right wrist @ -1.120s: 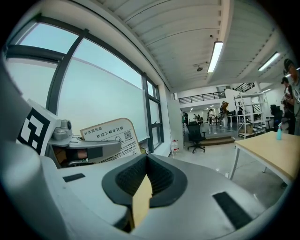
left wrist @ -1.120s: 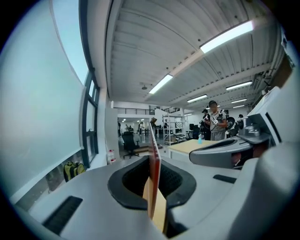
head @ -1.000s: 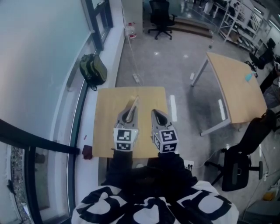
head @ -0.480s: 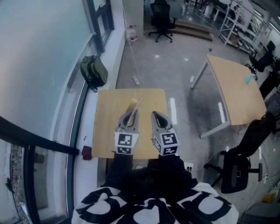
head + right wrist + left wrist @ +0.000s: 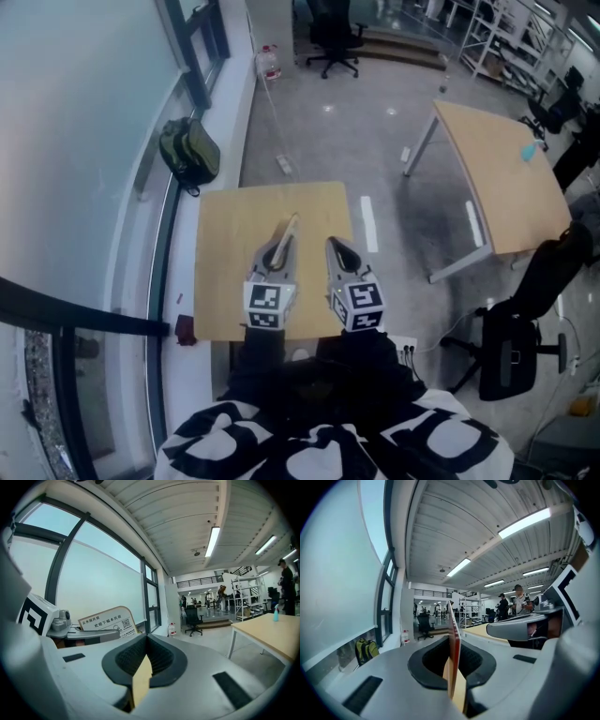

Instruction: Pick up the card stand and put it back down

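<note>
Now | small table [image 5: 220, 281]: landing spot under both tools | left gripper [image 5: 279, 249]: jaws clamped on card stand [image 5: 288, 231], thin edge pinched so the panel sits upright over the tabletop; touchdown unclear | right gripper [image 5: 338, 251]: jaws together, empty, parked just beside, likely not needed.

Small light-wood table [image 5: 221, 272]
</note>
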`<state>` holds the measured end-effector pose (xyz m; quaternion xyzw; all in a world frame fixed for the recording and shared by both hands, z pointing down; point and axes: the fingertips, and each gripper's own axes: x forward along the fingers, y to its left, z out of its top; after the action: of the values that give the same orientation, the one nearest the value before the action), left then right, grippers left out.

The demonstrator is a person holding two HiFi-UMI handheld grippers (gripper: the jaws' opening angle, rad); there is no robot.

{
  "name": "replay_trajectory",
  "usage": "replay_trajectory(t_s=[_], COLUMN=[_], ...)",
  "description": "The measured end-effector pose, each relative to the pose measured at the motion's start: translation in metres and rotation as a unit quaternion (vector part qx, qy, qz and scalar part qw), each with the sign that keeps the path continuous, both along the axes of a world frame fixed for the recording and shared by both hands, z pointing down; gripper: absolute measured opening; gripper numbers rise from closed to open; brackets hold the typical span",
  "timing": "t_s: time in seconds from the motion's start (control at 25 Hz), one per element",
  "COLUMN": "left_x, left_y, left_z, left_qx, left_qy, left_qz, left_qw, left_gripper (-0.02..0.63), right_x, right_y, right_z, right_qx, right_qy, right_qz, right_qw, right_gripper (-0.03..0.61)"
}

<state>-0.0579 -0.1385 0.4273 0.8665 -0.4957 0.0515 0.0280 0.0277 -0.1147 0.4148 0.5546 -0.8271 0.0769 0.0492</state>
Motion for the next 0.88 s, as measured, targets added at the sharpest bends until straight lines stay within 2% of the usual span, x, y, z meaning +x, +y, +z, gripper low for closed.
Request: replay_trajectory(t_s=[0.36, 0.88], left_x=[0.028, 0.053], left_y=[-0.017, -0.071], left_z=[0.010, 0.041], left_qx=[0.002, -0.027], left_qy=[0.004, -0.004], left_qz=[0.045, 0.048], left_qw=[0.9990, 0.9985], left_gripper=[0.025, 0.025], right_x=[0.023, 0.063], right_y=[-0.018, -0.036], right_z=[0.016, 0.056], right_qx=[-0.020, -0.076], right_qy=[-0.007, -0.015], right_qz=[0.018, 0.040], right_qw=[1.000, 0.996], right_gripper=[0.021, 0.021])
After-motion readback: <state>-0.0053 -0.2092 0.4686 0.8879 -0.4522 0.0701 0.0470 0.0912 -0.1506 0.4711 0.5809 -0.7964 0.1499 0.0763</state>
